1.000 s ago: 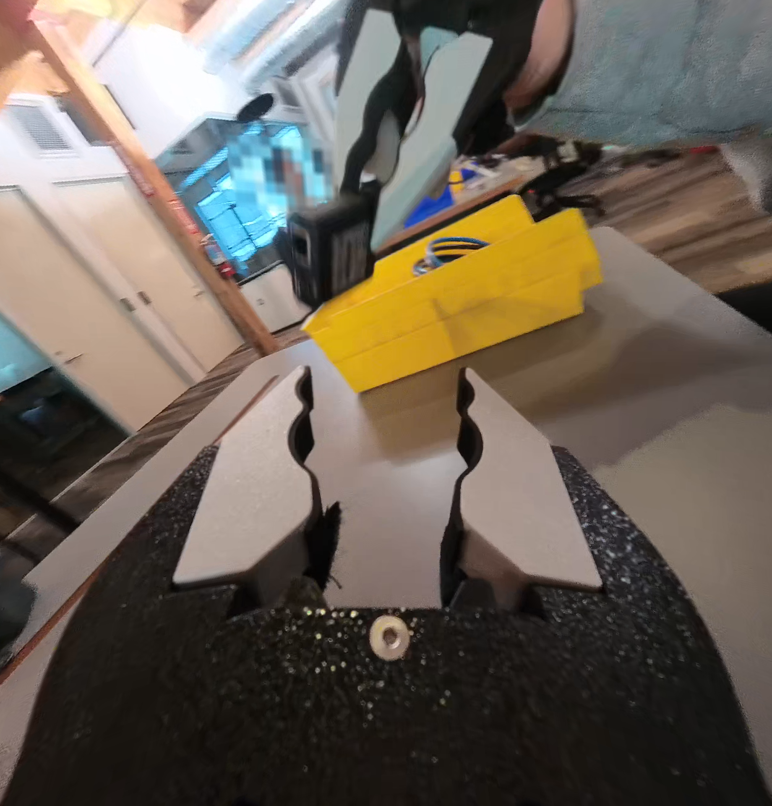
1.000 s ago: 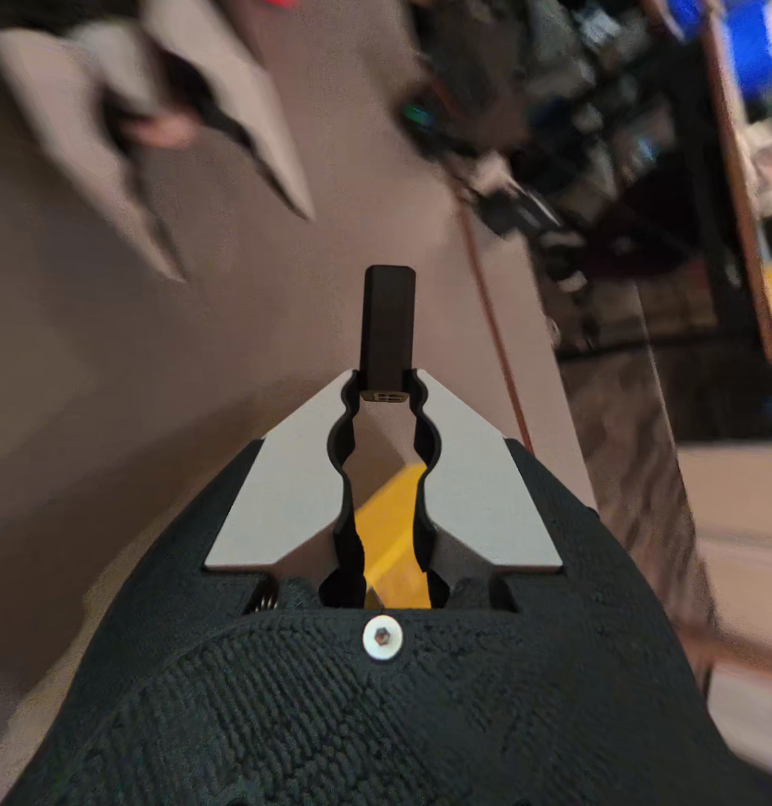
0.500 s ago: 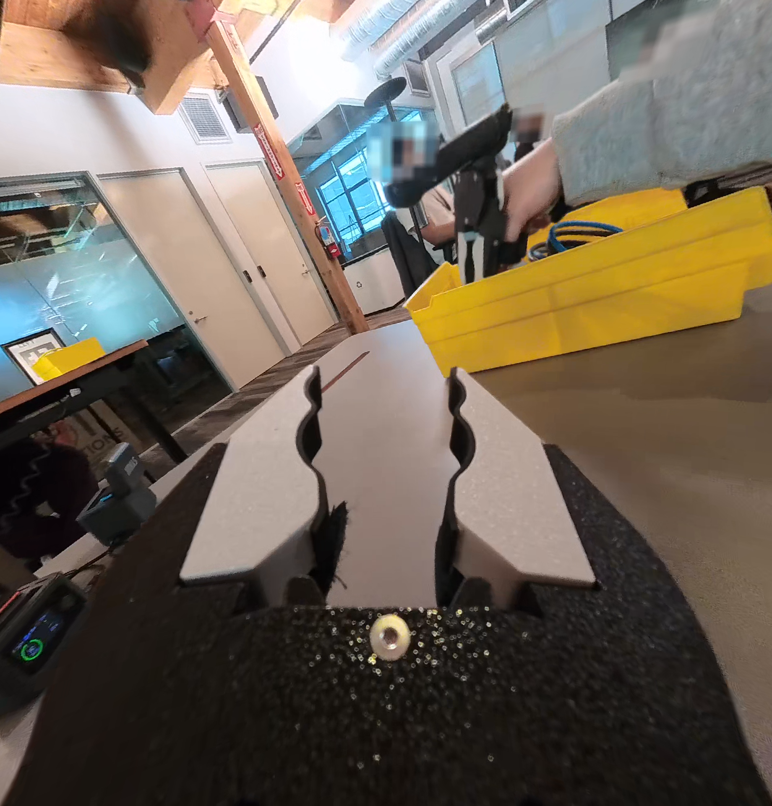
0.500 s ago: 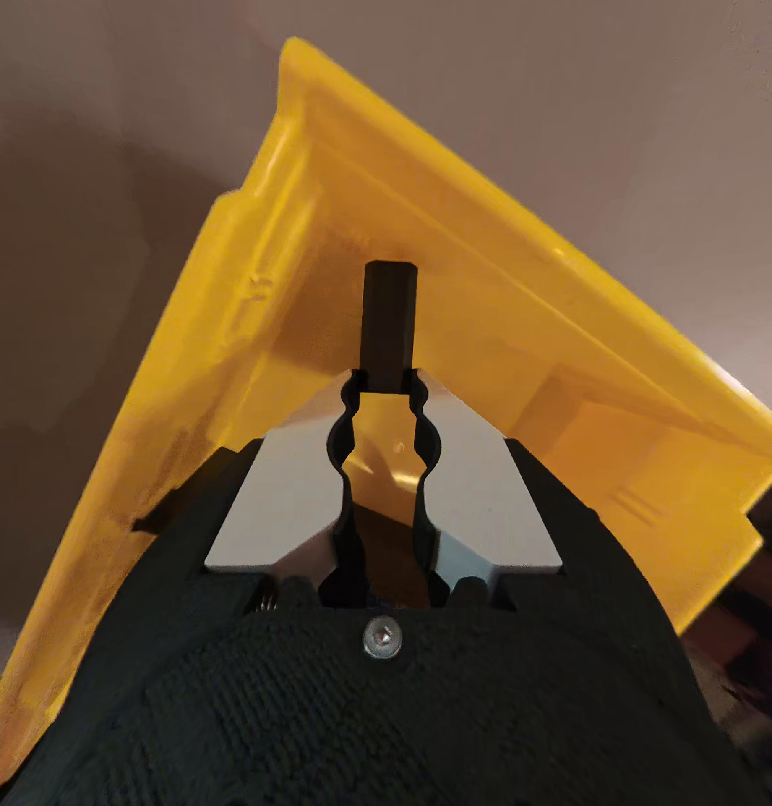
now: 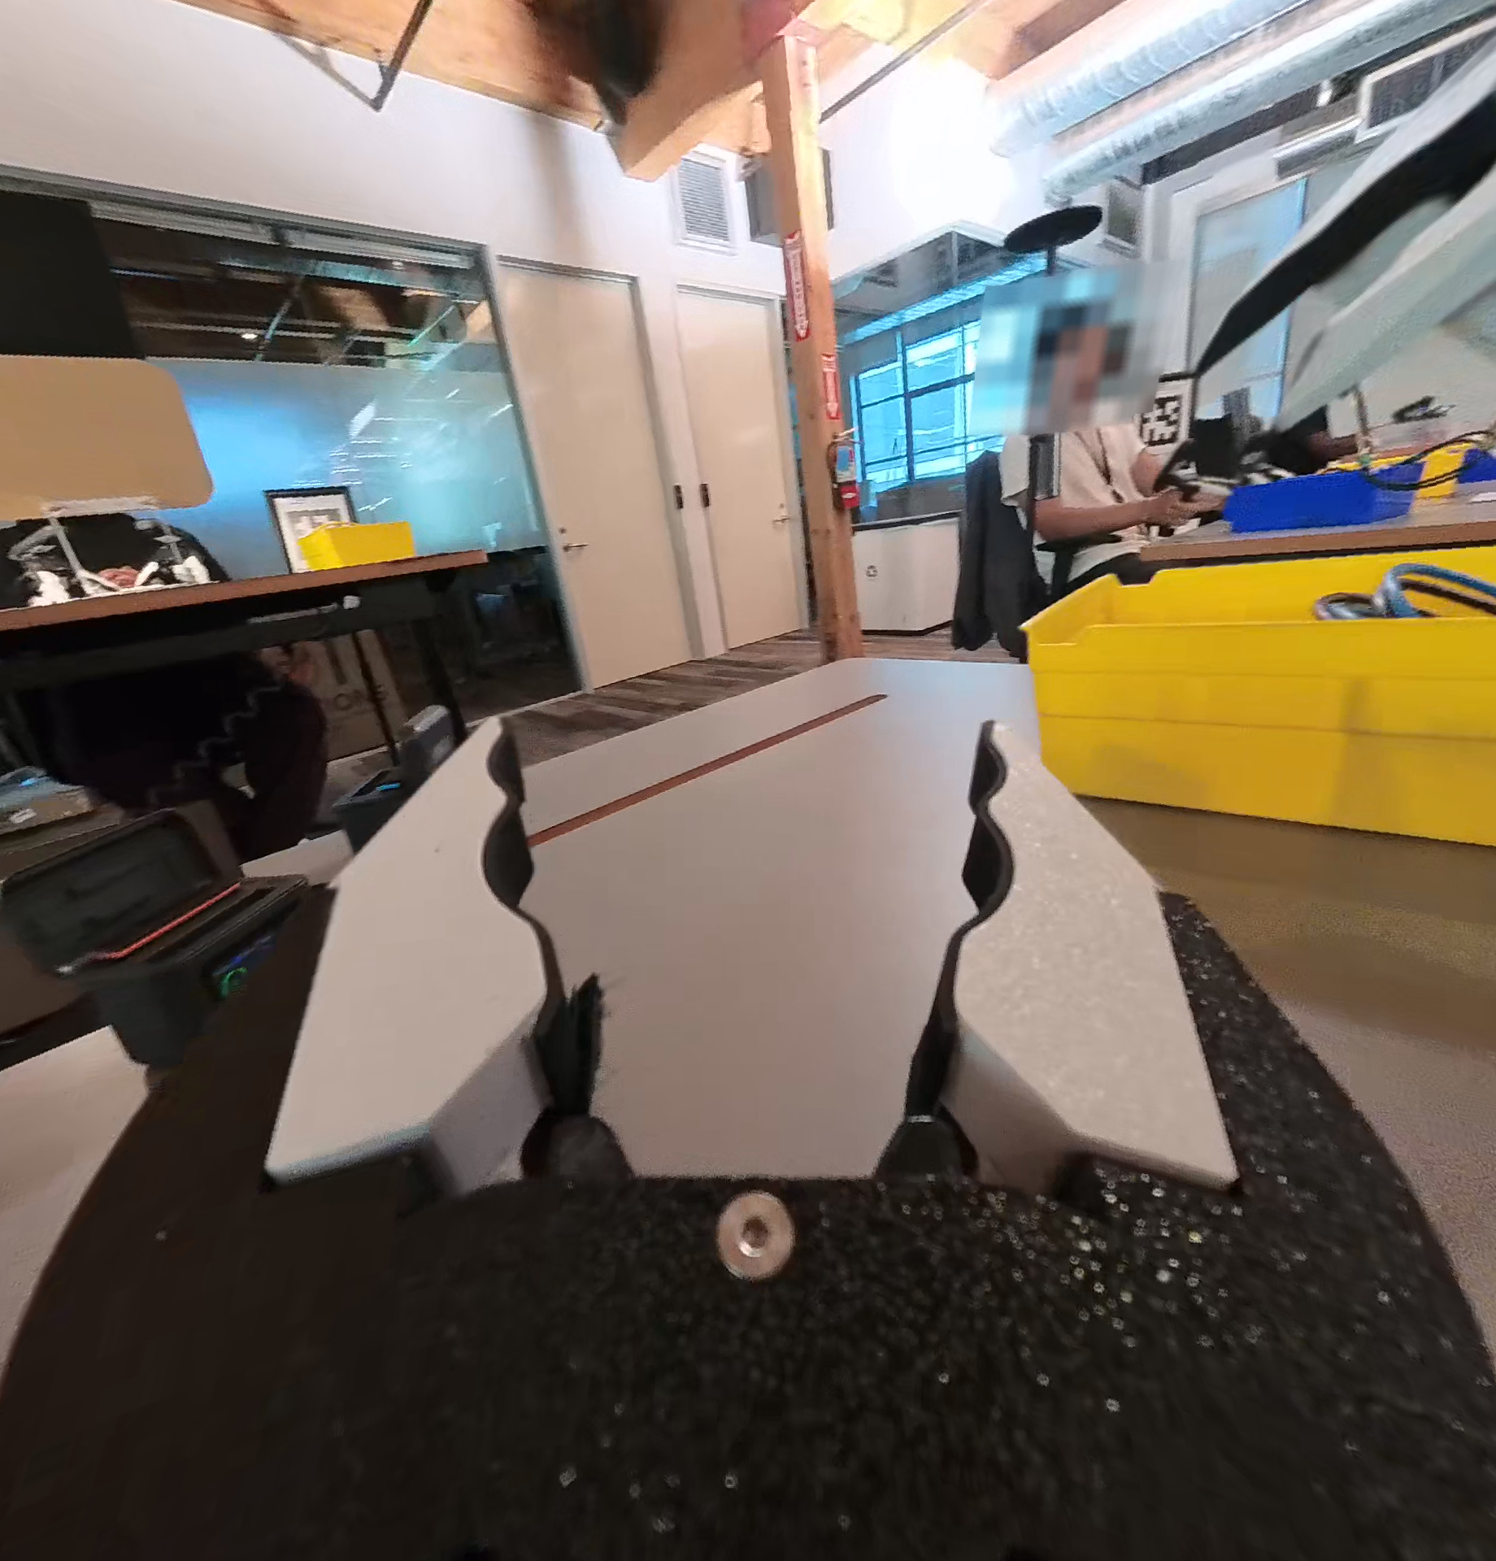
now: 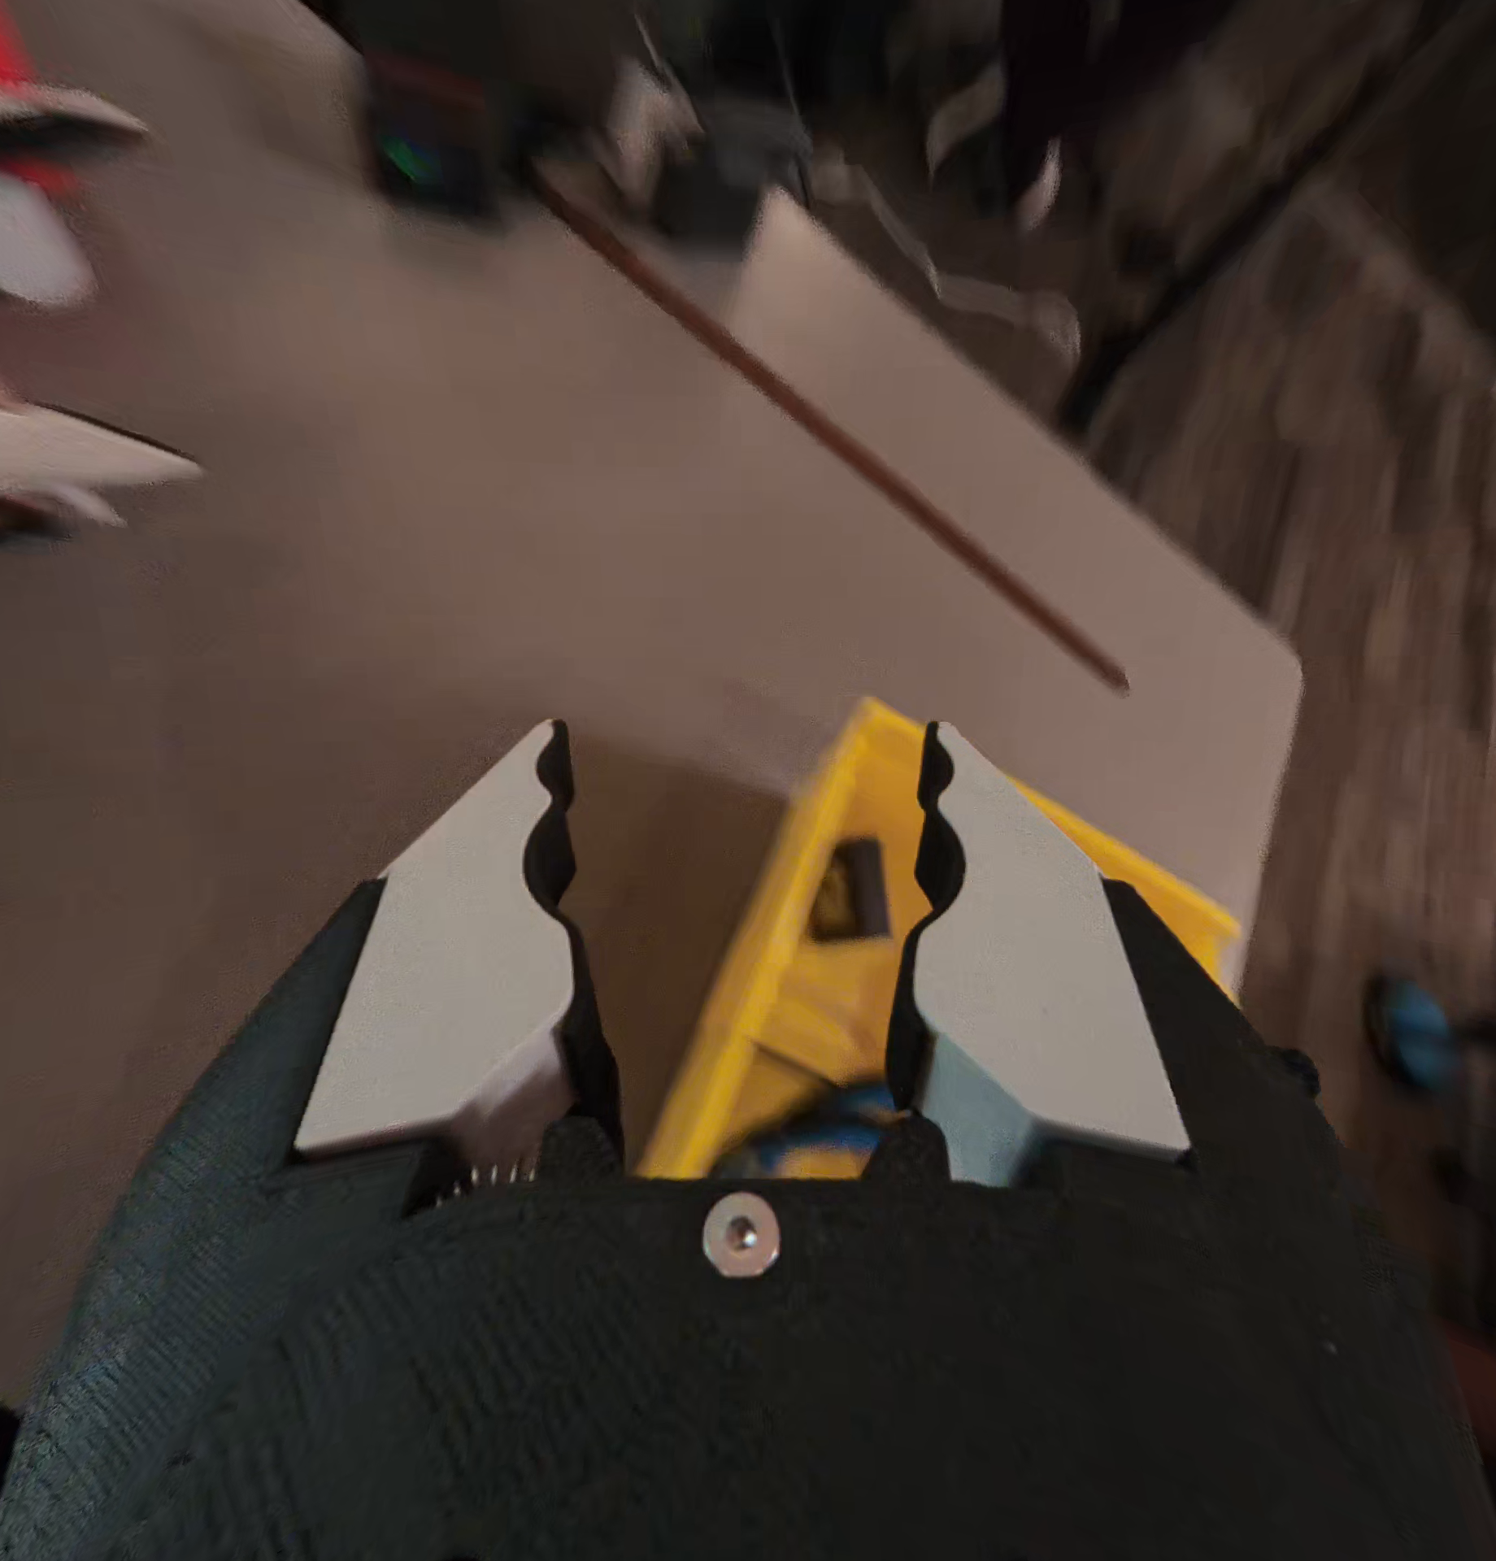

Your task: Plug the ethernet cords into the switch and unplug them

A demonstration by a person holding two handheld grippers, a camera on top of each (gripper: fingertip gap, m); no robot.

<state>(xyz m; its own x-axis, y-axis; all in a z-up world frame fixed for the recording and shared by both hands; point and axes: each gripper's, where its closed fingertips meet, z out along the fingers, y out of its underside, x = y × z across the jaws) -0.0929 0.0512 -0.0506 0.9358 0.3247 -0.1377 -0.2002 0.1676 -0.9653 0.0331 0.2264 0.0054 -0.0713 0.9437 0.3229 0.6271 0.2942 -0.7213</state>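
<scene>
Grey and wide apart, the jaws of my right gripper (image 6: 745, 735) are holding nothing as I am hovering it above the corner of the yellow bin (image 6: 812, 997), where a small black block (image 6: 854, 887), which I am taking for the switch, is lying on the bin floor beside a blurred blue coil of cord (image 6: 829, 1115). My left gripper (image 5: 745, 743) is likewise gaping and empty, sitting low over the grey table (image 5: 761, 887) with the bin just off to its right and blue cords (image 5: 1429, 595) peeking over the rim. Nothing is plugged in that I can see, though blur is hiding any ports. Judging from this, I am either packing up or only starting; I cannot tell which.
</scene>
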